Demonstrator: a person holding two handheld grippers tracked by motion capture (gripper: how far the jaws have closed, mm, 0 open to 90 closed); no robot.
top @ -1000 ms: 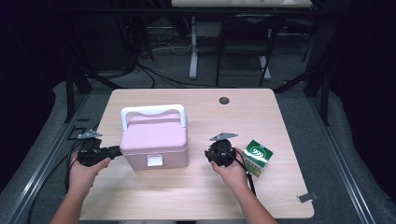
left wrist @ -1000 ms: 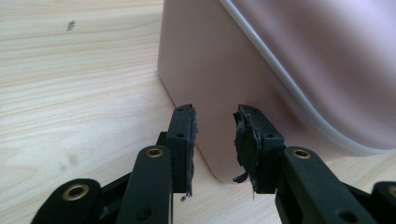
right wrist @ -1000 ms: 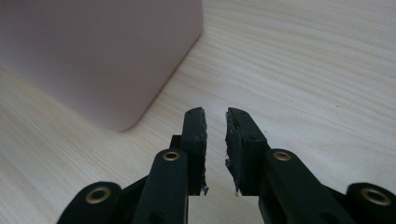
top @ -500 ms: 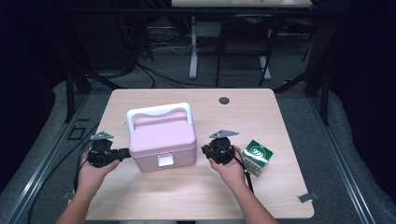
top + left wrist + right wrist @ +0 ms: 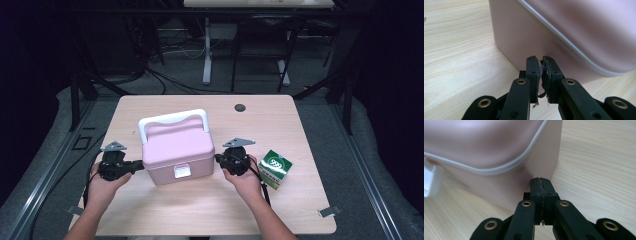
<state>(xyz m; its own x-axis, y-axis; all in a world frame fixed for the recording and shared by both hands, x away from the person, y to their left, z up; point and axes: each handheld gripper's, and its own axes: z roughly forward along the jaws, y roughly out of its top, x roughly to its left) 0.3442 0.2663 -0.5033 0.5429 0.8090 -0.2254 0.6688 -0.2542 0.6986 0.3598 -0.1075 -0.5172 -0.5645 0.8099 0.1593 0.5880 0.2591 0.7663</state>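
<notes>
Claws point(image 5: 216, 159) flank pink box point(image 5: 177, 150), carton point(image 5: 275, 168) nearby.

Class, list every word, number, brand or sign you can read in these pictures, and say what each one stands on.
"999": in a white oval on top of the green box, high view.
Other print on the green box's side: too small and blurred to read.
Pink case: its white front latch bears no readable text.

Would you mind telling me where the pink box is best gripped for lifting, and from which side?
Probably the white handle of the pink box, taken from above: it arches upright over the lid, leaving a gap for a jaw. The walls look too broad and smooth to pinch.
</notes>
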